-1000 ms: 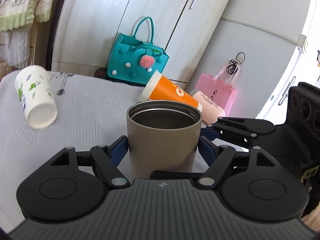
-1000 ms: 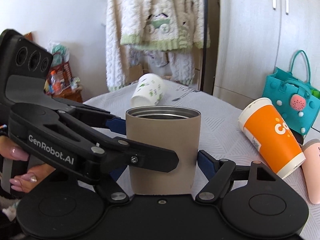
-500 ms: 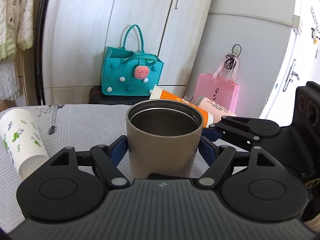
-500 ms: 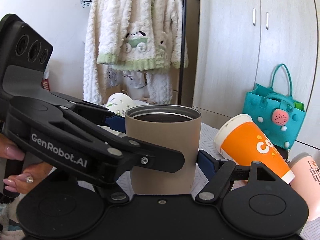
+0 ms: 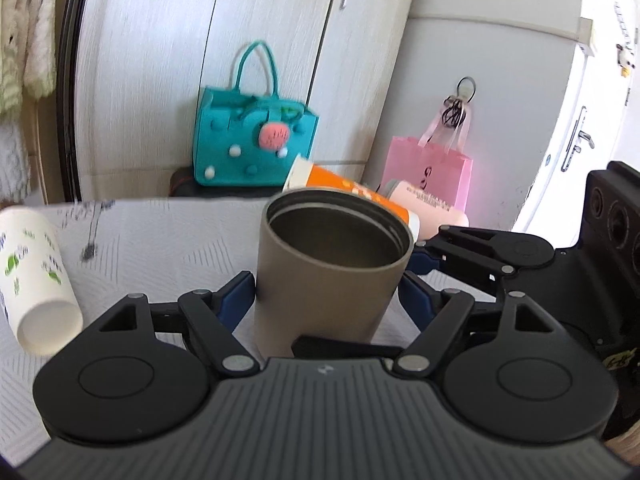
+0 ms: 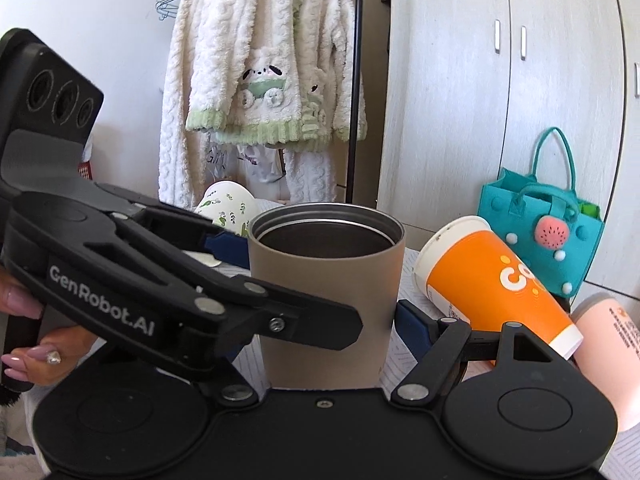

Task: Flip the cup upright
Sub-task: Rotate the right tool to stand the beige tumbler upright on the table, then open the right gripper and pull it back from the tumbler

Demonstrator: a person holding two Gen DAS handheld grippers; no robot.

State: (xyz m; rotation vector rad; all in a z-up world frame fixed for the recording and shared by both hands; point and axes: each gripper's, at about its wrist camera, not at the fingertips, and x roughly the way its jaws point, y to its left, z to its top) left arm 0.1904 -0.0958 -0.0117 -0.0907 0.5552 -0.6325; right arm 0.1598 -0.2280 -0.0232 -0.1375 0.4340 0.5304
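A taupe metal cup (image 5: pixel 326 280) stands mouth up, tilted slightly in the left wrist view. My left gripper (image 5: pixel 326 300) is shut on its sides with blue pads (image 5: pixel 236 300). My right gripper (image 6: pixel 324 316) is also shut on the same cup (image 6: pixel 326 304), from the other side. Each gripper shows in the other's view: the right one (image 5: pixel 488 252) and the left one (image 6: pixel 160 280). The cup's base is hidden behind the gripper bodies, so I cannot tell whether it touches the table.
On the white patterned tablecloth (image 5: pixel 160 240) lie a white leaf-print paper cup (image 5: pixel 36 280), an orange paper cup (image 6: pixel 496 288) and a pink cup (image 6: pixel 608 352). A teal bag (image 5: pixel 252 148) and a pink bag (image 5: pixel 428 172) sit by the cupboards.
Both grippers stay shut on the taupe cup. The cup and the views have shifted and tilted slightly; the left view is blurred by motion.
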